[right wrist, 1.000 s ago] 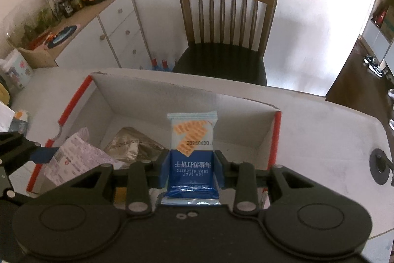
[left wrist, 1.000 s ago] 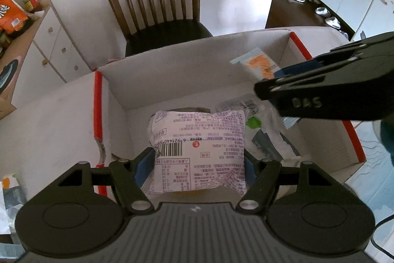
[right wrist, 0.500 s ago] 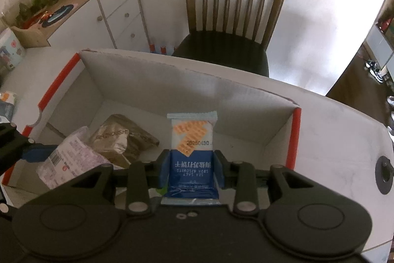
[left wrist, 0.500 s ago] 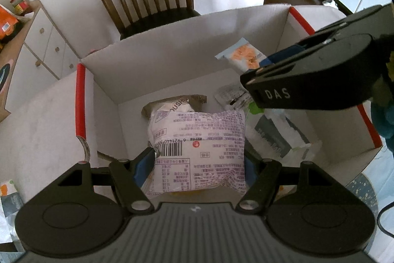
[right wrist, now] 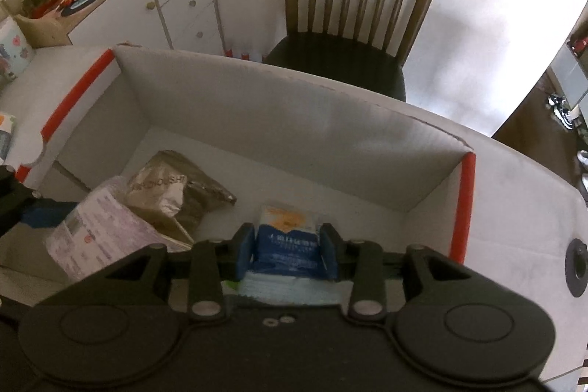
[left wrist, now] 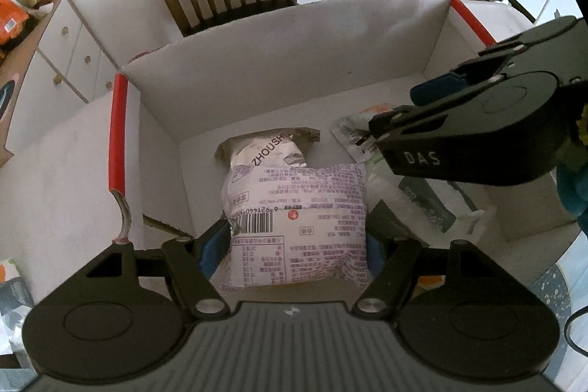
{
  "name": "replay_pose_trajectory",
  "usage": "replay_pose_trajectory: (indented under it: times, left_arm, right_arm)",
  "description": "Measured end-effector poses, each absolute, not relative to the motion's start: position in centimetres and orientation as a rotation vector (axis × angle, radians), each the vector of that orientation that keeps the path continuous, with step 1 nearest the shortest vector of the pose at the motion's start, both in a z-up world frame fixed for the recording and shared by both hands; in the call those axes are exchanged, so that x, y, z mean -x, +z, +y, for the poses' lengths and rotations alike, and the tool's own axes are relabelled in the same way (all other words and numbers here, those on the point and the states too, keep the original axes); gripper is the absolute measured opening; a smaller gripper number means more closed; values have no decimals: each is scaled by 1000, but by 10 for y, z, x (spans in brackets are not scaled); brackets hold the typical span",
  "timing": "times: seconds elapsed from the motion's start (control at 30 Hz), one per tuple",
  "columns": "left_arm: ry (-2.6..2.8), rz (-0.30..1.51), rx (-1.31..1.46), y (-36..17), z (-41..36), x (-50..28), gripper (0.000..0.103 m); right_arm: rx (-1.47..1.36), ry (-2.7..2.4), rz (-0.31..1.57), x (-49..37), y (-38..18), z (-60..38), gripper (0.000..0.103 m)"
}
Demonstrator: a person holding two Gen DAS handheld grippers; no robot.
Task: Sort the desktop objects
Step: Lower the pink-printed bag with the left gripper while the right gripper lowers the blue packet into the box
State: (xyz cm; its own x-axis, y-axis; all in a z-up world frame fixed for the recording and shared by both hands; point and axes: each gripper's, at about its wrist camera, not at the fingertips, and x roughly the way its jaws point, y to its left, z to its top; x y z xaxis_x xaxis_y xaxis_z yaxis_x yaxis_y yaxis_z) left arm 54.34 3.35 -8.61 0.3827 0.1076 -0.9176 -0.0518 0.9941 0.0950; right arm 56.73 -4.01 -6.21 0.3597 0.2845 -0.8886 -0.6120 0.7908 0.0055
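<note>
Both wrist cameras look steeply down, close, into the same white box (left wrist: 279, 46), chair (right wrist: 360, 6) beyond.

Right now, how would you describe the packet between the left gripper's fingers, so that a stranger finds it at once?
Look into the white cardboard box with red edges. Above its floor, the left gripper holds a puffy white packet with purple print and a black barcode. The packet behind it is brownish silver instead.

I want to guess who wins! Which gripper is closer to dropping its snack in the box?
Probably the right gripper: its jaws are opening around the blue biscuit packet, low inside the white box. The left gripper grips its purple-printed packet.
</note>
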Motion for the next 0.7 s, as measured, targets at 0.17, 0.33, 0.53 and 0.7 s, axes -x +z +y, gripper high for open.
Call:
replay_pose_trajectory:
  times: [0.17,0.33,0.53,0.7]
  left_arm:
    - [105,1169,-50,-86,33,-542,77]
    - [111,1169,-32,-86,34,-540,80]
    - [120,1164,-20,-83,35,-536,82]
    - [122,1152,-10,-82,33,-535,83]
  right_arm:
    - [334,592,1064,-568,-64,-42,47]
    - [322,608,1050,-566,-60,-44,54]
    - [302,615,1047,-565,-57,-48,57]
    - [284,614,1042,-563,-52,-51,60]
